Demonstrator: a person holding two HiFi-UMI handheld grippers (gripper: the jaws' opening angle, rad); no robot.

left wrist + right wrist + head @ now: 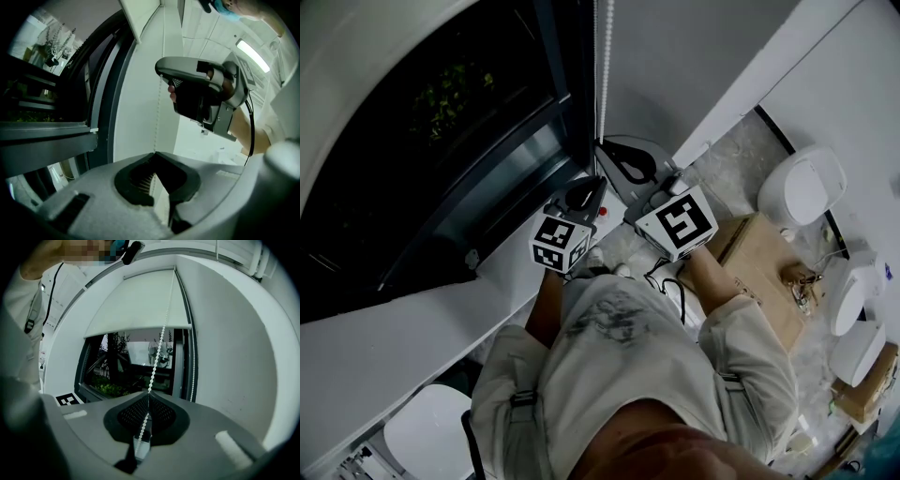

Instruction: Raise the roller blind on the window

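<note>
The right gripper (148,394) is pressed together on the bead chain (159,350) at the right edge of the window (431,141). The left gripper (153,153) pinches the same strand just below it. A second strand (192,376) hangs against the window frame, just beside the held one. The roller blind (140,301) covers the window's upper part, with greenery showing under its bottom bar. Below the window runs a white sill (412,328). Well away from the window, on the floor, are a cardboard box (759,258) and white seats (803,187).
</note>
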